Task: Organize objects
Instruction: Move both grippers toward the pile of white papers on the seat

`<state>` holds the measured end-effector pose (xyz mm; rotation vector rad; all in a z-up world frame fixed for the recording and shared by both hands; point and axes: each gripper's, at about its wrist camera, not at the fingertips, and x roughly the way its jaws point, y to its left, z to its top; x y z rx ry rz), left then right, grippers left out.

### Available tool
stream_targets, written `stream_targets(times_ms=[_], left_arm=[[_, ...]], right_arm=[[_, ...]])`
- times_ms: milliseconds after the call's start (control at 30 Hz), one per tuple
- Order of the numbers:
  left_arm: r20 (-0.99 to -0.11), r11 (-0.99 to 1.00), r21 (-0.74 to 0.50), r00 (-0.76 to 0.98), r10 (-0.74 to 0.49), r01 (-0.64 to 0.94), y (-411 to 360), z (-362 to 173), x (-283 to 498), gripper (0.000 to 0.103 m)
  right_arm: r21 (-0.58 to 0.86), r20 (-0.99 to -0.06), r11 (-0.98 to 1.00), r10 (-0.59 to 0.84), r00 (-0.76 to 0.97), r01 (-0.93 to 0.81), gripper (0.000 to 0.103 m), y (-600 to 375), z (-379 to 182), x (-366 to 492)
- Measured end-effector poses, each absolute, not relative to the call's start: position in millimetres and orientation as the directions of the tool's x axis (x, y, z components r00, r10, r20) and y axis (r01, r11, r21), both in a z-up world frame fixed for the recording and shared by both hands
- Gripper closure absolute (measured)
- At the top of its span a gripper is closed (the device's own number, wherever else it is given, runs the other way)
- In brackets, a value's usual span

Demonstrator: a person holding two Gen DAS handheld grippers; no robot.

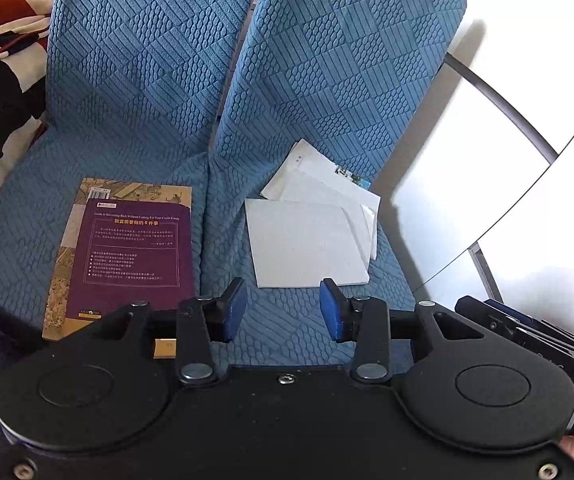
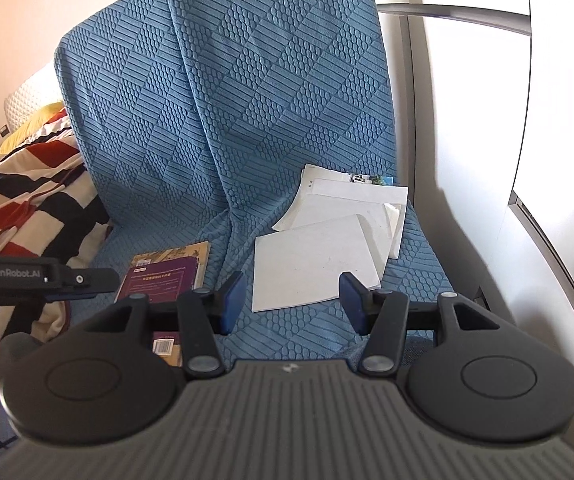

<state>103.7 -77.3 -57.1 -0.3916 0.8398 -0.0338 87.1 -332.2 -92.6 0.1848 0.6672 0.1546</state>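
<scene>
Blue sofa point(image 1: 135, 92); left gripper point(image 2: 87, 280) reads "GenRobot.AI".

Strong daylight floods both views from the right side of the blue quilted fabric sofa cover point(image 1: 147, 80), bleaching the glossy white wall panel point(image 1: 507, 160) beside it to near featureless glare. A soft shadow falls on that panel just right of the cover. The cover's embossed pattern stays crisp. Fisheye bending curves lines toward the edges, where corners go blank.
</scene>
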Motion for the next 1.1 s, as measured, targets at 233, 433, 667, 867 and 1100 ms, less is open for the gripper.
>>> stream_targets(times_ms=[233,433,667,867,1100], left_arm=[[-0.693,0.921,-0.371,0.697,-0.187,-0.122,-72.5,-70.7,111.8,0.064],[-0.699,0.931,-0.343,0.696,-0.165,-0.124,-69.7,-91.5,128.8,0.064],[-0.717,0.924,-0.365,0.668,-0.199,-0.116,-73.6,-123.5,147.0,0.064],[-0.725,0.928,-0.356,0.660,-0.196,-0.115,-80.2,-136.8,169.4,0.064],[-0.715,0.875,-0.464,0.641,-0.278,-0.139,-71.5,-162.2,204.4,0.065]], right_arm=[[0.204,-0.609,0.977,0.176,0.773,-0.062,0.049,-331.8,-114.3,95.4],[0.186,-0.635,0.982,0.130,0.761,-0.013,0.048,-337.6,-151.7,108.7],[0.222,-0.647,0.972,0.087,0.757,0.078,0.048,-345.9,-180.3,127.6],[0.227,-0.637,0.970,0.077,0.767,0.090,0.048,-346.7,-186.0,144.9],[0.304,-0.613,0.946,0.104,0.783,0.112,0.036,-361.4,-194.9,172.6]])
